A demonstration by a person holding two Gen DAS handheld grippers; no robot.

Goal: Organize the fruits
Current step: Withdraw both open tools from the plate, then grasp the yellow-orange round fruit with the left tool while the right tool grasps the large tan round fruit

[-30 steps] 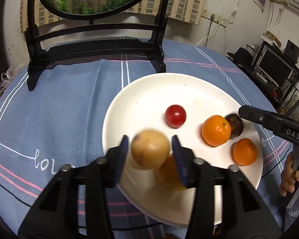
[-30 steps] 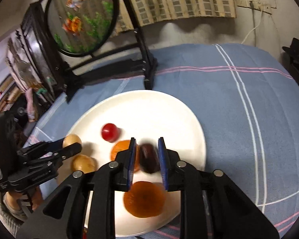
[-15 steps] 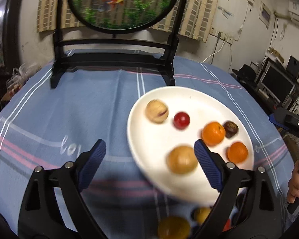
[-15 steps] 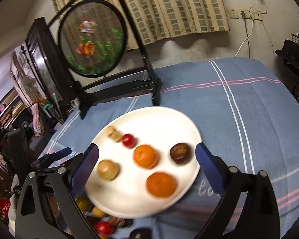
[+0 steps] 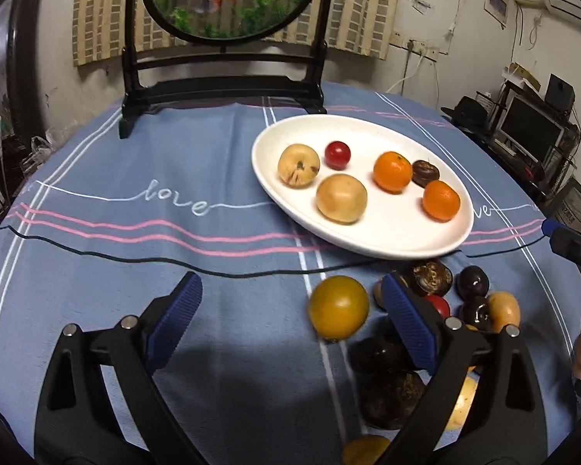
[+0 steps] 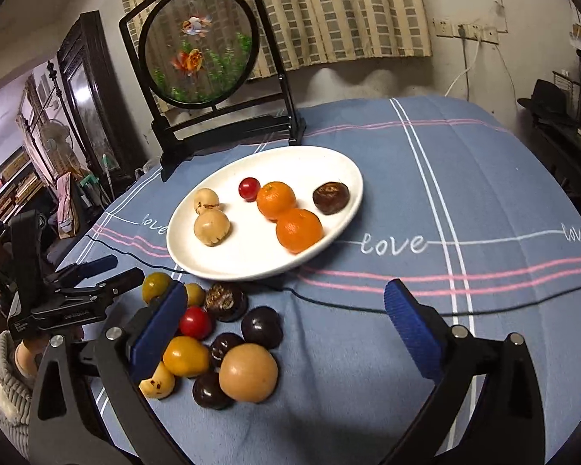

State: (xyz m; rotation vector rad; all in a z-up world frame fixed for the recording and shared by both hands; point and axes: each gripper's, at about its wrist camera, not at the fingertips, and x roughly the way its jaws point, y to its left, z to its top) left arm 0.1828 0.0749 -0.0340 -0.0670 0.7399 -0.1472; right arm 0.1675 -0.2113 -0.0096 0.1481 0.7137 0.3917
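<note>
Now both grippers stand back from the white plate (image 6: 341, 178), where a second ago each pinched a fruit over it. The pale fruit (image 5: 341, 198) that the left gripper (image 5: 290, 325) held and the dark brown fruit (image 6: 331, 197) that the right gripper (image 6: 286, 329) held lie on the plate with two oranges (image 6: 299, 229), a cherry tomato (image 6: 249, 188) and another pale fruit (image 5: 298, 165). Both sets of jaws are opening, spread wide, nothing between the pads. Each gripper points down at a slant over the blue tablecloth (image 6: 464, 193). A heap of loose fruit (image 6: 248, 372) lies on the cloth just before the plate. A yellow fruit (image 5: 338, 307) sits inside the left gripper's span, untouched.
</note>
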